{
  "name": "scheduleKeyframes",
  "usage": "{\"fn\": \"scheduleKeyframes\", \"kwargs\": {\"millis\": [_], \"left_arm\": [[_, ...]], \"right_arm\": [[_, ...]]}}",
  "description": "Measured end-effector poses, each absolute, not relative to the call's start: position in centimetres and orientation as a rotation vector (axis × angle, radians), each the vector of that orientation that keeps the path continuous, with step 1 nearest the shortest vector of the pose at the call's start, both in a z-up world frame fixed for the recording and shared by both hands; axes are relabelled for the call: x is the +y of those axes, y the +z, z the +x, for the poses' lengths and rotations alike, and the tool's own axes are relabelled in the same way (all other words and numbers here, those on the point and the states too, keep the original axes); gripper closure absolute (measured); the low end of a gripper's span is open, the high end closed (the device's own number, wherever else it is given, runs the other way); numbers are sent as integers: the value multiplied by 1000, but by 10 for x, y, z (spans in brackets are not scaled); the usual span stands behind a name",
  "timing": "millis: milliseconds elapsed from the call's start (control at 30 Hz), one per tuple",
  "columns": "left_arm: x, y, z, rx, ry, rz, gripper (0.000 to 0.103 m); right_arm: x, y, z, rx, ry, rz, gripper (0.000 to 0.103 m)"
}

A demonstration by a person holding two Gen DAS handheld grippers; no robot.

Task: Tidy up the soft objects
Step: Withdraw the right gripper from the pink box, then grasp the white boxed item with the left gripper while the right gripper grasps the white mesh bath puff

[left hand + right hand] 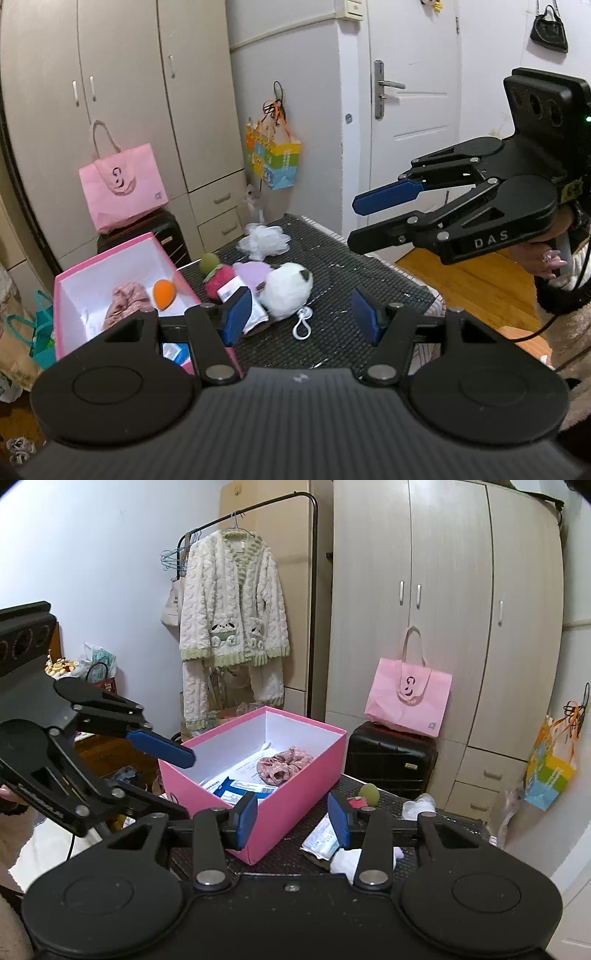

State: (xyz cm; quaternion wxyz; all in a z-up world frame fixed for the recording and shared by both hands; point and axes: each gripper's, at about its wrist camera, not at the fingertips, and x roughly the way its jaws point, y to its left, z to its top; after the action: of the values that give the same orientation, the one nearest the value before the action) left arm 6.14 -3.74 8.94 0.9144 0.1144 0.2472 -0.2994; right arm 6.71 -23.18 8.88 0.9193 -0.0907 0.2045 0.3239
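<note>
A pink box [70, 291] at left already holds a pink scrunchie [125, 304] and an orange sponge [164, 293]; on the black mat [332, 269] beside it wait a white plush ball [288, 290] and 3 other soft things; the left gripper [301, 317] and right gripper [373, 221] hover spread and empty; between placements, it seems; next, one claw must lower over the plush.

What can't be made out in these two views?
- Right wrist view: the white plush is mostly hidden behind the right gripper.
- Left wrist view: the pink box has its near end covered by the left gripper.
- Both views: print on the packets is too small.
</note>
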Motion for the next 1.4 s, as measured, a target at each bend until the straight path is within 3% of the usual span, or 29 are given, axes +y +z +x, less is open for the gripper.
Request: {"fn": "scheduleKeyframes", "kwargs": {"millis": [567,1133,1400], "left_arm": [[-83,36,121,490,-432,148,46],[-123,-13,218,493,-203,99,58],[-123,-47,229,561,-114,66,59]], "right_arm": [[-276,49,112,452,619,-87,55],[-296,1,221,498,522,-13,55],[-295,-21,275,540,499,-12,55]]}}
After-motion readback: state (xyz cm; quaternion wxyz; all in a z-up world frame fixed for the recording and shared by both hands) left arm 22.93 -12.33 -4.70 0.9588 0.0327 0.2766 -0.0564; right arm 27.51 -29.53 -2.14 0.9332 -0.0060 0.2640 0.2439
